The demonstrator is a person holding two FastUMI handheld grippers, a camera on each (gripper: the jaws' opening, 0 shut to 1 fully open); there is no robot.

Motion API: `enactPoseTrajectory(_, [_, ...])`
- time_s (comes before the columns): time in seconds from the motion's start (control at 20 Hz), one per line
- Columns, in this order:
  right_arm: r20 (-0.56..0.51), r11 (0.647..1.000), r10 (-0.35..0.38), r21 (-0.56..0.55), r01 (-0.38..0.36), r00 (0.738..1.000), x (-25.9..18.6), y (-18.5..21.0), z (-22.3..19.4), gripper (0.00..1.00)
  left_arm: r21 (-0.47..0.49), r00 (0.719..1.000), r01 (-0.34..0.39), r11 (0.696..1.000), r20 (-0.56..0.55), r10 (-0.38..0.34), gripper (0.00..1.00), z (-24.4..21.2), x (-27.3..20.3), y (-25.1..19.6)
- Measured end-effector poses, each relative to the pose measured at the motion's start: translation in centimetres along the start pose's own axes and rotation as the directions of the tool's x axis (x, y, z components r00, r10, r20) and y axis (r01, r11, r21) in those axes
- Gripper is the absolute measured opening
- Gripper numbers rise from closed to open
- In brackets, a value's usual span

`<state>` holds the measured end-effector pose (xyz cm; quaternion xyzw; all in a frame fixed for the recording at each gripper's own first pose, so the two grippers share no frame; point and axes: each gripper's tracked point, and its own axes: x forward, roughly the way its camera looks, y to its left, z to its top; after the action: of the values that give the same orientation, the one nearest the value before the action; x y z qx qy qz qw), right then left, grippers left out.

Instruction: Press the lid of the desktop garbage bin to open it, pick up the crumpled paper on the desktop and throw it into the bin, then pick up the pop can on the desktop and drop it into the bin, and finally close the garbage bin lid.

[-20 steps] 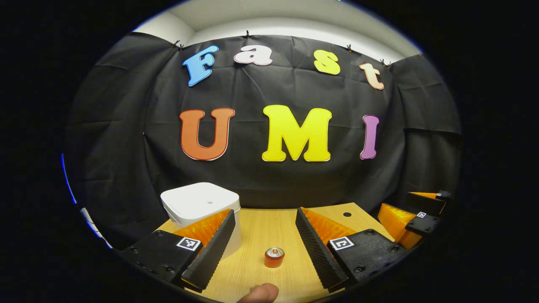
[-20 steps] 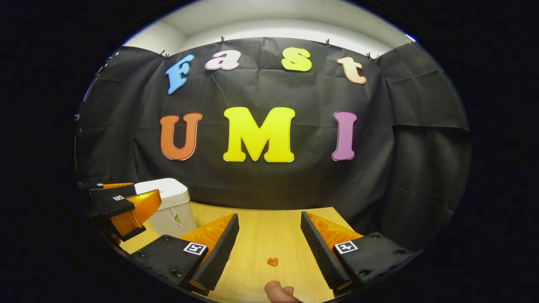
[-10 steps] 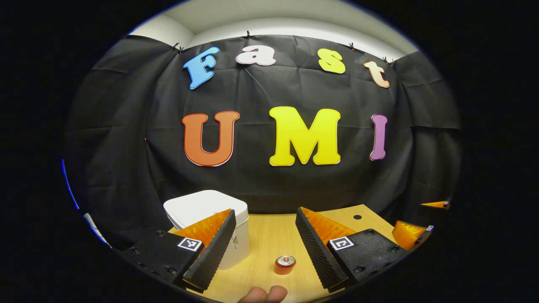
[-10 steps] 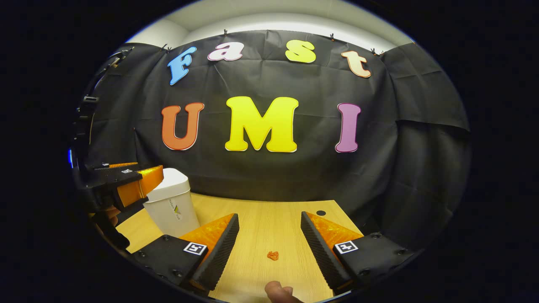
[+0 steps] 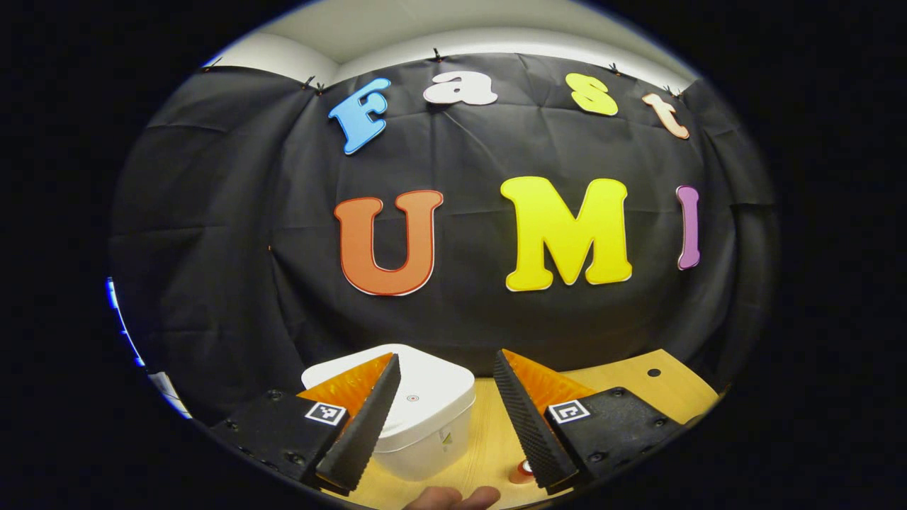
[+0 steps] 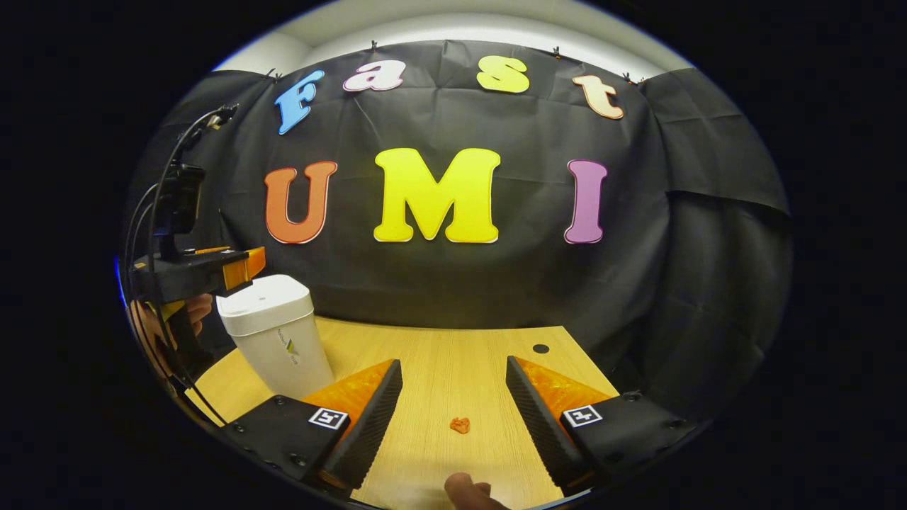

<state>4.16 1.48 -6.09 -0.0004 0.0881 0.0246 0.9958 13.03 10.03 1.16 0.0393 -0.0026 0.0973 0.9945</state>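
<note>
Hovering spread apart above the closed lid (image 5: 418, 386) of the white, rounded-square plastic bin (image 5: 414, 439), the left tongs (image 5: 443, 411) must descend and press it. Right tongs (image 6: 453, 418), also apart, frame the small crumpled paper (image 6: 460, 425) on the wood-grain counter (image 6: 439, 361); the pop can (image 5: 523, 473) stands beside the bin.

A black cloth wall (image 6: 453, 283), creased and clipped along its top edge, closed off the booth from nine to three o'clock. Above it, at twelve, ran a pale wall and ceiling (image 6: 453, 28), softly lit. Toward six lay a light wooden desktop (image 6: 439, 368) with a small dark hole (image 6: 541, 348) near its far right corner.
</note>
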Motion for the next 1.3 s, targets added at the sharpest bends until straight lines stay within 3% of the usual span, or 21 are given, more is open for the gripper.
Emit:
enactPoseTrajectory(0.25, [-0.015, 1.000, -0.012, -0.010, 0.011, 1.000, 1.2, -0.1, -0.2, 0.94, -0.014, 0.998, -0.018, 1.000, -0.063, 0.017, 0.71, -2.2, 3.2, 1.1])
enactPoseTrajectory(0.7, [-0.045, 0.999, -0.013, -0.031, 0.011, 0.999, 2.8, 0.6, -0.7, 0.94, -0.080, 0.971, -0.099, 0.992, -0.224, 0.079, 0.52, -7.6, 6.1, 2.8])
enactPoseTrajectory(0.75, [-0.043, 0.999, -0.014, -0.034, 0.013, 0.999, 3.0, 0.4, -0.7, 0.94, -0.087, 0.971, -0.104, 0.991, -0.227, 0.082, 0.49, -7.7, 6.2, 2.9])
enactPoseTrajectory(0.8, [-0.044, 0.999, -0.017, -0.036, 0.015, 0.999, 3.1, 0.3, -0.7, 0.94, -0.086, 0.973, -0.106, 0.991, -0.215, 0.086, 0.55, -7.4, 6.4, 3.0])
enactPoseTrajectory(0.85, [-0.047, 0.999, -0.019, -0.035, 0.018, 0.999, 3.2, 0.2, -0.8, 0.94, -0.082, 0.969, -0.112, 0.990, -0.229, 0.090, 0.46, -7.7, 6.3, 3.1])
enactPoseTrajectory(1.1, [-0.075, 0.999, -0.023, -0.029, 0.021, 0.997, 3.8, -0.2, -1.8, 0.94, -0.046, 0.956, -0.160, 0.986, -0.256, 0.143, 0.36, -8.0, 6.2, 4.1])
enactPoseTrajectory(1.15, [-0.077, 0.999, -0.018, -0.030, 0.016, 0.997, 3.8, -0.1, -1.9, 0.94, -0.053, 0.954, -0.173, 0.983, -0.256, 0.154, 0.26, -8.1, 6.2, 4.2])
enactPoseTrajectory(1.25, [-0.080, 0.999, -0.012, -0.033, 0.010, 0.997, 3.9, -0.1, -2.1, 0.94, -0.064, 0.953, -0.189, 0.980, -0.254, 0.167, 0.22, -8.2, 6.2, 4.2])
enactPoseTrajectory(1.3, [-0.083, 0.999, -0.010, -0.035, 0.007, 0.997, 3.9, -0.1, -2.2, 0.94, -0.056, 0.951, -0.192, 0.980, -0.257, 0.172, 0.26, -8.2, 6.2, 4.1])
